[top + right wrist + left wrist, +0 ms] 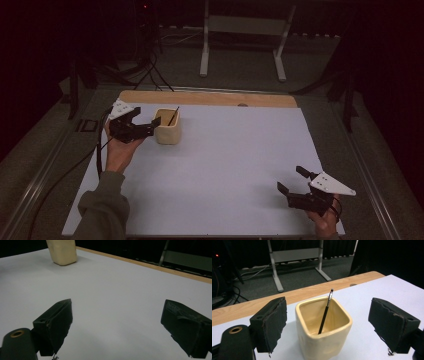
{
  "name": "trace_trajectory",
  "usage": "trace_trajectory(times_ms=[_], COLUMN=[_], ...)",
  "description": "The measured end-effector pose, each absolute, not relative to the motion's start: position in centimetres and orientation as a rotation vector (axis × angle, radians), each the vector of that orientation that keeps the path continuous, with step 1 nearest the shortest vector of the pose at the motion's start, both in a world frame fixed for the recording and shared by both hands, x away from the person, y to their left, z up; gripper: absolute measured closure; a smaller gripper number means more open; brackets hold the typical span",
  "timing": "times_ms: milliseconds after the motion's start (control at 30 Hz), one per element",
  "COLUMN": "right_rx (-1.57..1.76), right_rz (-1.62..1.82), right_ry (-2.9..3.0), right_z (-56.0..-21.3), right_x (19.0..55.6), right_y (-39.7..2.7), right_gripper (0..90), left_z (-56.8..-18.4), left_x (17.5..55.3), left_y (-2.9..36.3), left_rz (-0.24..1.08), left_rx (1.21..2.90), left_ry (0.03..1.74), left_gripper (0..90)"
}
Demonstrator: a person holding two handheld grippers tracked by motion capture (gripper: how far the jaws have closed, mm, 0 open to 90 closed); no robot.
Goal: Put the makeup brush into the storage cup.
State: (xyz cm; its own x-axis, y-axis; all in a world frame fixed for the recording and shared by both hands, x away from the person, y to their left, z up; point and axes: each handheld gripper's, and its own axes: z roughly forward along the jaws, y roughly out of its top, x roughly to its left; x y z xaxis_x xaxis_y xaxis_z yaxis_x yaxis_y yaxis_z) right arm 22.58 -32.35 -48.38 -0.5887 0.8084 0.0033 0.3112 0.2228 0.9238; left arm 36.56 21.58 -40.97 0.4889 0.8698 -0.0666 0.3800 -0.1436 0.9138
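Where cropped, cup (62, 251) rim unseen.

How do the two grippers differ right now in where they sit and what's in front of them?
The left gripper is at the table's far left, its jaws either side of the cream square cup holding a thin black brush; the right gripper sits near the front right edge over the bare white tabletop. The left faces the cup up close; the right sees it far off. Both are open and hold nothing.

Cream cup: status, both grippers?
Left gripper open, jaws either side of cream cup. Paintbrush leaning inside. Right gripper open, apart. Nothing in the way.
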Motion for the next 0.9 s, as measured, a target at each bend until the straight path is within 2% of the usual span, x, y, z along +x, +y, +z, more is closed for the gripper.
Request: trace_trajectory(times_ms=[900], right_rx=[1.032], right_rz=[1.347], right_ry=[2.02], right_z=[-48.5], right_x=[23.0], right_y=[-32.3], right_gripper=[10.2], left_z=[-43.7], left_x=[29.6], left_y=[24.6], left_rz=[0.718], left_rx=[1.735], left_ry=[1.064], left_gripper=[15.5])
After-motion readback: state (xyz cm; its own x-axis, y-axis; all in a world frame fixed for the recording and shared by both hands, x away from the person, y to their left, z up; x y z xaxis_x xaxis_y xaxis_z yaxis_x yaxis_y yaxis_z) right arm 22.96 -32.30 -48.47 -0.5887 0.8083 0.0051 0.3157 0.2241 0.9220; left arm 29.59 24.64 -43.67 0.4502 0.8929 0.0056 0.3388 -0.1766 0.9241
